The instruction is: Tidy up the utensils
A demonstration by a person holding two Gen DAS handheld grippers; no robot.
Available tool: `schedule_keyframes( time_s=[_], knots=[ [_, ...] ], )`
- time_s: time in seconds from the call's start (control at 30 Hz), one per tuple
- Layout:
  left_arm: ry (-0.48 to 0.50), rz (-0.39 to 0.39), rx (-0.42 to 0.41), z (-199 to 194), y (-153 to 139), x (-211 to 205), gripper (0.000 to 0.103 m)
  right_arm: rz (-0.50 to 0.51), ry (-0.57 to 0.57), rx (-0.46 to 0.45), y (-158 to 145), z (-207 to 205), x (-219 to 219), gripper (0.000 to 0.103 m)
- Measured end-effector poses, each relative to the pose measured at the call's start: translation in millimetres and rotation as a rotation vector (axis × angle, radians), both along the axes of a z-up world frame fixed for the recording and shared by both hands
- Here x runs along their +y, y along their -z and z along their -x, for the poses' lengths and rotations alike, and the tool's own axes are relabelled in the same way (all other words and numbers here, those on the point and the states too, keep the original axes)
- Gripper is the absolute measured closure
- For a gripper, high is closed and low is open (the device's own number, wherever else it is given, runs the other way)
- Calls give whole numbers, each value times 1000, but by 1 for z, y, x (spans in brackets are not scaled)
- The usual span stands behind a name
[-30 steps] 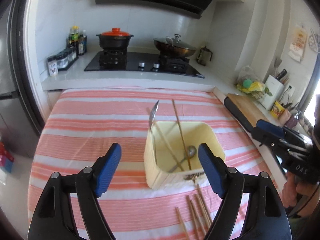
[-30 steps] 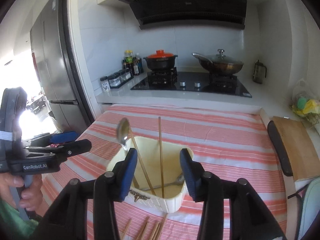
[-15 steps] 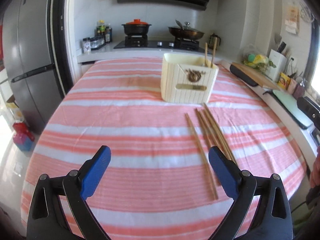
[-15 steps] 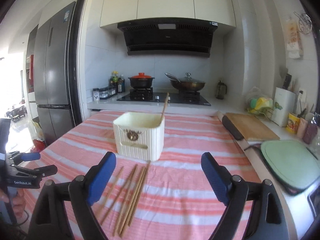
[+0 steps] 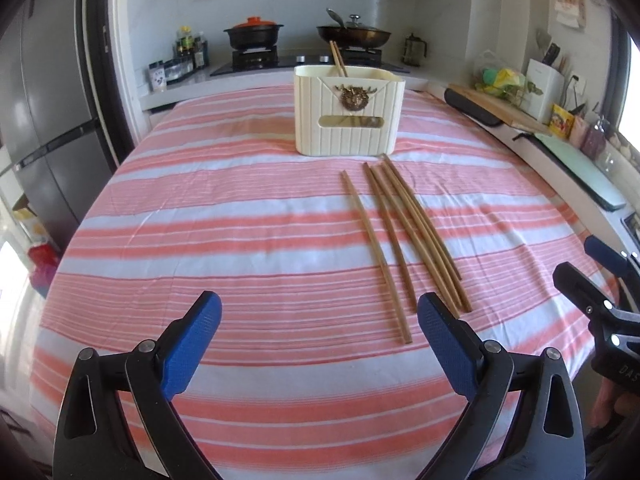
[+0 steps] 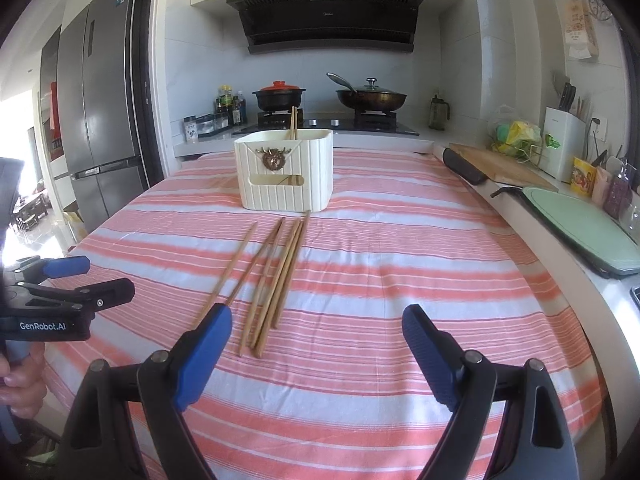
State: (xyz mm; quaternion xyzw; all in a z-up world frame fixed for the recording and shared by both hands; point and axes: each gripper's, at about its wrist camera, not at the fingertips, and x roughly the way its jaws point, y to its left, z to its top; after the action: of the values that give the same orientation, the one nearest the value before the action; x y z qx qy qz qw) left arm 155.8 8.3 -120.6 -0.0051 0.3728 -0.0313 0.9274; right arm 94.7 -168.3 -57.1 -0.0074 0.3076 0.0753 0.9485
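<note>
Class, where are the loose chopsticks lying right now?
The loose chopsticks lie on the striped tablecloth, fanned out just in front of the cream utensil box, nearer its right corner in both views.

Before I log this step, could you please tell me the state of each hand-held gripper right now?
Left hand-held gripper: open, holding nothing.
Right hand-held gripper: open, holding nothing.

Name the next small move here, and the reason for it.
Probably ease the right tool forward and down over the near ends of the loose chopsticks on the striped tablecloth. Both tools, left included, are open and empty, several chopsticks still lie in front of the cream utensil holder, and their ends sit just ahead of the right tool's left finger.
</note>
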Motion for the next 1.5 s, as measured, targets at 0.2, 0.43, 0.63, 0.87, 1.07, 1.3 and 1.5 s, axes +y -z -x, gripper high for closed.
schedule_keyframes(
  time_s=[0.2, 0.43, 0.63, 0.87, 1.07, 1.3, 1.5],
  knots=[
    [-30, -25, 6, -1, 5, 3, 3, -12, -16, 5, 3, -2, 6, 14],
    [-38, -44, 15, -3, 9, 1, 3, -5, -20, 24, 10, -2, 11, 14],
    [-48, -49, 13, -3, 10, 3, 3, 4, -34, 36, 13, -3, 14, 14],
    [-54, -78, 7, -3, 10, 2, 3, 4, -45, 62, 19, -3, 18, 14],
    [-54, -93, 9, -3, 12, 1, 3, -1, -44, 73, 19, -5, 17, 14],
    [-63, -107, 15, -5, 13, 3, 2, 4, -55, 84, 22, -6, 20, 14],
    [-67, -107, 24, -6, 16, 4, 2, 3, -63, 95, 25, -6, 22, 14]
  ],
)
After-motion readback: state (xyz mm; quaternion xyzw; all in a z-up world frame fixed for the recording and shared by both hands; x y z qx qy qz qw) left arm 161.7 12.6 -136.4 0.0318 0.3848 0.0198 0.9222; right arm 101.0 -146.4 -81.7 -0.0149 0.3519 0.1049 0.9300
